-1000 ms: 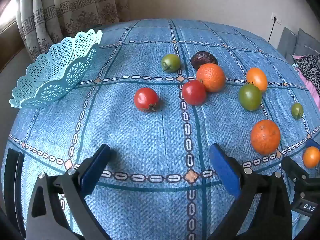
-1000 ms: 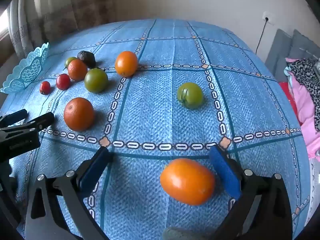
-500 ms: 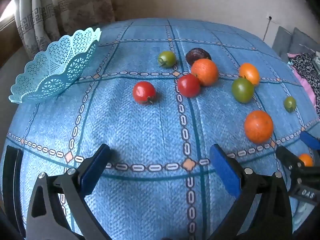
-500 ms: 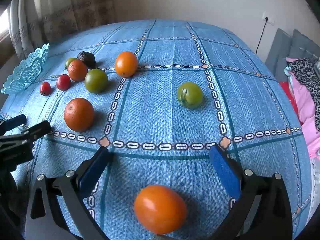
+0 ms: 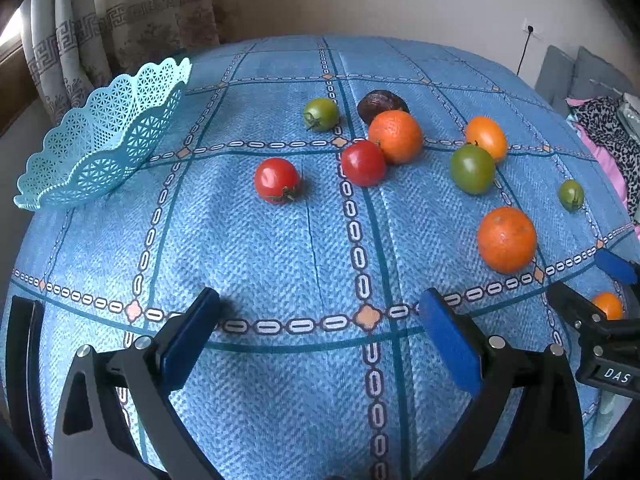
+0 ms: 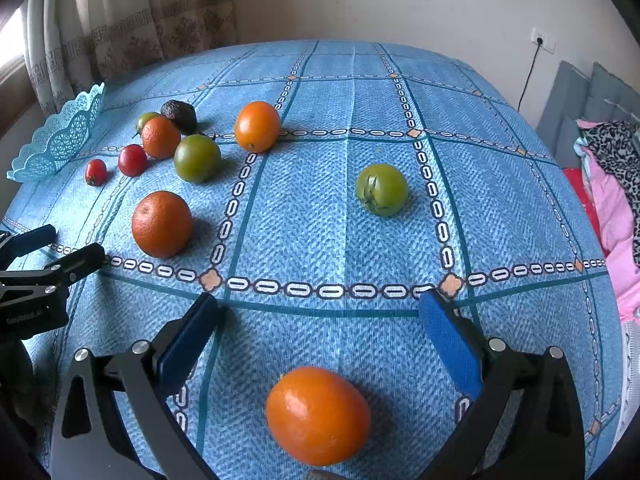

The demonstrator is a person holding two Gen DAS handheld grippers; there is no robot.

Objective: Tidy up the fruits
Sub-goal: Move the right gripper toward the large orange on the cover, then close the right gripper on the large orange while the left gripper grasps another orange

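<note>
We are seeing the basket (image 5: 100, 136) sitting at the counter's (image 5: 280, 248) far left edge. Two tomatoes (image 5: 277, 180) are lying side by side toward the middle, the right one (image 5: 363, 163) touching an orange (image 5: 395, 136) behind it. An avocado (image 5: 382, 105) is sitting just behind that orange, another tomato (image 5: 321, 114) to its left. Nearer the right edge, a second orange (image 5: 506, 239) is resting alone. Another fruit (image 6: 318, 414) is lying between the right gripper's (image 6: 320, 316) fingers.

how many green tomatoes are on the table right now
3. One green tomato sits alone right of the group. A second lies beside the orange tomato. A third, smallest-looking, sits next to the dark avocado. None appears hidden.
</note>
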